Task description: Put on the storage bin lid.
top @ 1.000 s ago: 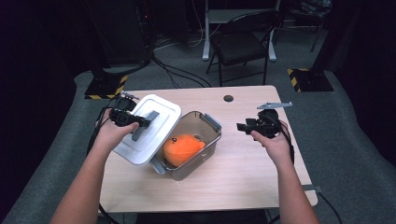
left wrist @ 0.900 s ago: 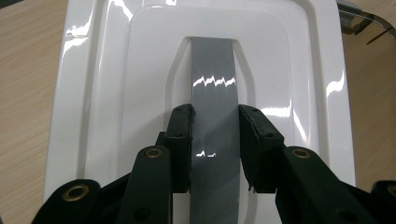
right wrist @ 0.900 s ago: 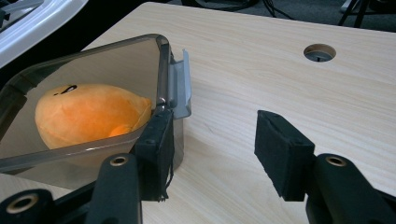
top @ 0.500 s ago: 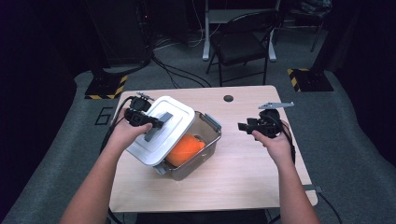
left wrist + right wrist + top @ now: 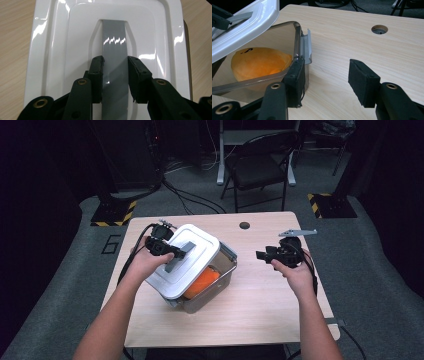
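My left gripper [image 5: 175,251] clamps the grey handle [image 5: 115,62] of the white lid [image 5: 184,260], tilted over the clear container [image 5: 212,287] holding an orange object [image 5: 259,62]. My right gripper [image 5: 264,255], at three o'clock, stands apart and empty. Wooden table [image 5: 280,310]; chair [image 5: 262,167] at twelve o'clock.

White lid [image 5: 187,260], grey handle [image 5: 115,62]; orange ball [image 5: 259,62]; black claws; pale wood table [image 5: 270,295].

One lid [image 5: 182,260], one container [image 5: 220,280], one orange plush [image 5: 202,281], two claws.
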`<state>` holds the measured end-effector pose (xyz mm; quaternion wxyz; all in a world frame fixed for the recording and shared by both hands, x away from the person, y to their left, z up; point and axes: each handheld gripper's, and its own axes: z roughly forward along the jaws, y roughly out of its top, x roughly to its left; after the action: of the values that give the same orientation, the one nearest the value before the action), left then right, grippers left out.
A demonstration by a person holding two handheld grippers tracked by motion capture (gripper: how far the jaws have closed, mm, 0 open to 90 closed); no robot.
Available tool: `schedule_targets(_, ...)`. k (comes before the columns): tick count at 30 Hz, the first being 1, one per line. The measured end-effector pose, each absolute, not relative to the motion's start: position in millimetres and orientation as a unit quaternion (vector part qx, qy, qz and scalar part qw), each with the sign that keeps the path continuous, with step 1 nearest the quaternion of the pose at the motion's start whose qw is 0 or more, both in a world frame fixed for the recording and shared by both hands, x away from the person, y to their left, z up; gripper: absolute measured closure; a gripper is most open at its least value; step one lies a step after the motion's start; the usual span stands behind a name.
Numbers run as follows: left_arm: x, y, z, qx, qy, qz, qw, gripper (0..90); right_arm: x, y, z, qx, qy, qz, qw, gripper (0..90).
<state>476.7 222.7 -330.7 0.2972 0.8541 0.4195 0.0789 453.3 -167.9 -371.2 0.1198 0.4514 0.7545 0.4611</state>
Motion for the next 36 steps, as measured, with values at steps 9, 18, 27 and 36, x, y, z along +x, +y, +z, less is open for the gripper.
schedule_targets(9,476,213,-332,0.857,0.416,0.072,0.297,66.4,452,-168,-371,0.453,0.754,0.461,0.119,47.2)
schedule_targets(18,473,199,-336,0.862,0.408,0.068,0.293,66.4,448,-170,-370,0.455,0.751,0.463,0.119,47.2)
schedule_targets(27,472,190,-338,0.867,0.399,0.064,0.291,66.3,446,-172,-368,0.455,0.748,0.468,0.121,47.3)
schedule_targets(36,473,183,-342,0.871,0.393,0.057,0.288,66.3,446,-177,-368,0.458,0.744,0.471,0.120,47.2)
